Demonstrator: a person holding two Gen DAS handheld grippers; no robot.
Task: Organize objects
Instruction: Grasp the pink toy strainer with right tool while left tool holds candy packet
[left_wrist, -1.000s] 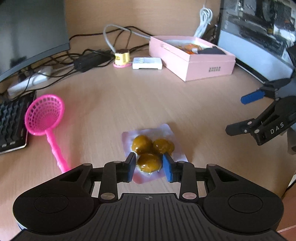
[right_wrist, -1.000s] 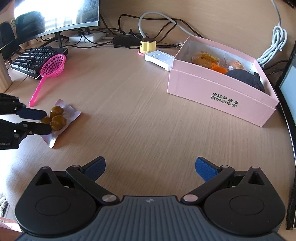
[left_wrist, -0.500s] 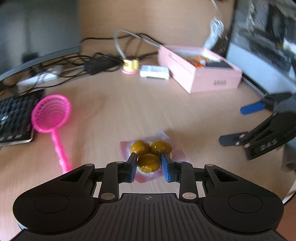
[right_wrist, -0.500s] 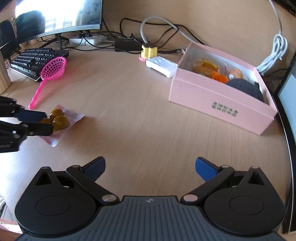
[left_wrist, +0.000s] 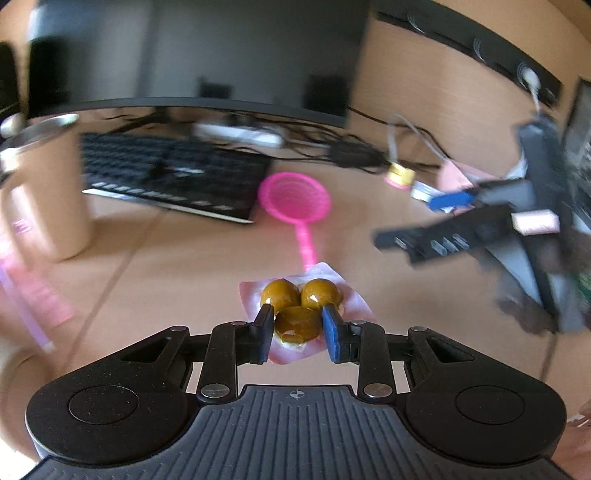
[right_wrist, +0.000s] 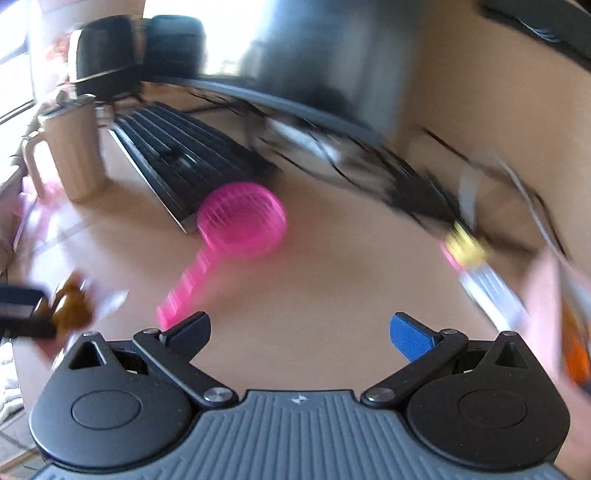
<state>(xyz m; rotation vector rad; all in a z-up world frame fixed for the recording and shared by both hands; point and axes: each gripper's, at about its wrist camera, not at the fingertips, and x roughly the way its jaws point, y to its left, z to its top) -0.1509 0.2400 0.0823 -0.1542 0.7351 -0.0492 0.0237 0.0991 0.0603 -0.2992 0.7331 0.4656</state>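
The left tongs (left_wrist: 298, 328) are clamped on a snack pack (left_wrist: 301, 306) of three brown balls, held just above the table (left_wrist: 184, 266). The right tongs (right_wrist: 299, 332) stand wide apart and empty, the pink strainer (right_wrist: 240, 225) lying ahead of them, its handle slanting back toward their left finger. The right hand seems better placed for it.

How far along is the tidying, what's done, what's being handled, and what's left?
Done: nothing can be confirmed; the blurred views barely show the pink box. In hand: the left gripper is shut on the snack pack of three brown balls. The right gripper is open and empty. Left: the pack is not yet stowed, and the pink strainer lies on the desk by the keyboard.
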